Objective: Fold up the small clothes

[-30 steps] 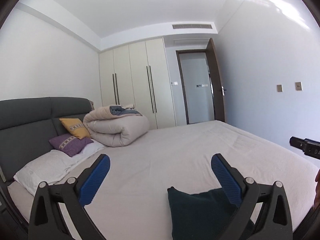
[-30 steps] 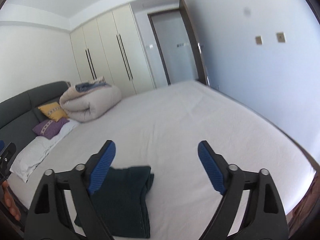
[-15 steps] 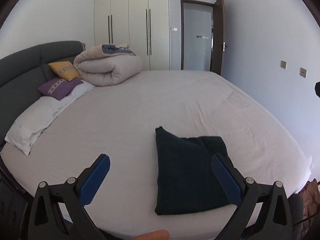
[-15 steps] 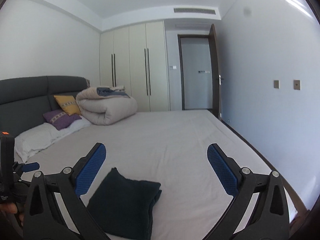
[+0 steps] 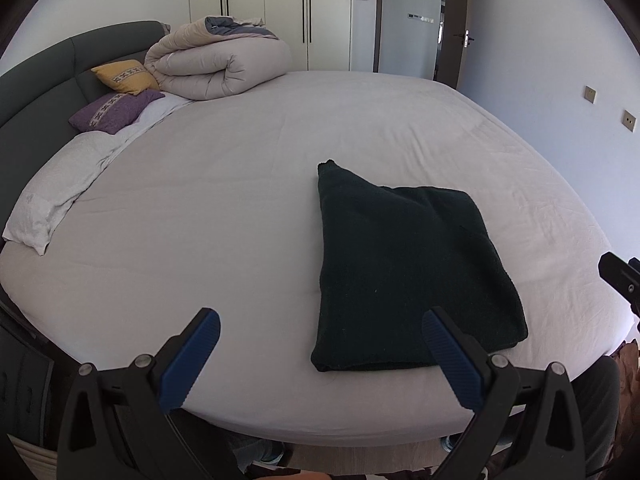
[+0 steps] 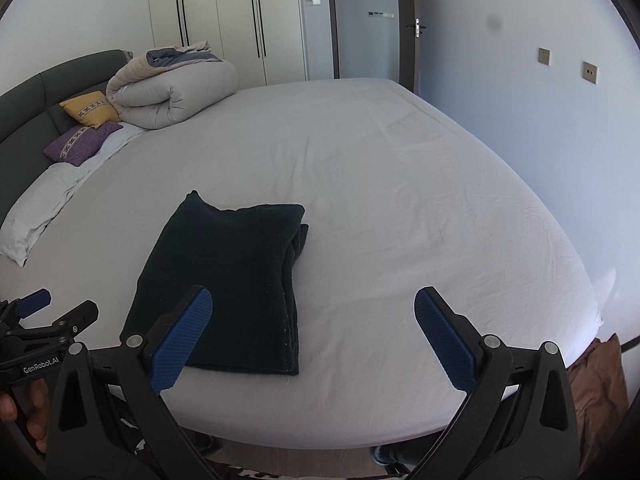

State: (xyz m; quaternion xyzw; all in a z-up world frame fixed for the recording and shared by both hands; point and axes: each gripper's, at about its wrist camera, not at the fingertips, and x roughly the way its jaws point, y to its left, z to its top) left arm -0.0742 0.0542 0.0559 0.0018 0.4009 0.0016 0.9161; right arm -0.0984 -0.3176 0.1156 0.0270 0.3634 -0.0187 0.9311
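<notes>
A dark green garment lies folded into a thick rectangle near the front edge of the bed; it also shows in the right wrist view. My left gripper is open and empty, held above the bed's front edge, just left of and short of the garment. My right gripper is open and empty, above the front edge, to the right of the garment. Neither gripper touches the cloth.
A rolled beige duvet, a yellow cushion, a purple cushion and a white pillow lie at the far left by the grey headboard. Wardrobes and a door stand behind. A brown cloth lies at the bed's right corner.
Both grippers have pulled back and up from the bed and tilted down, so the whole folded garment is now in view. Both stay open and empty.
</notes>
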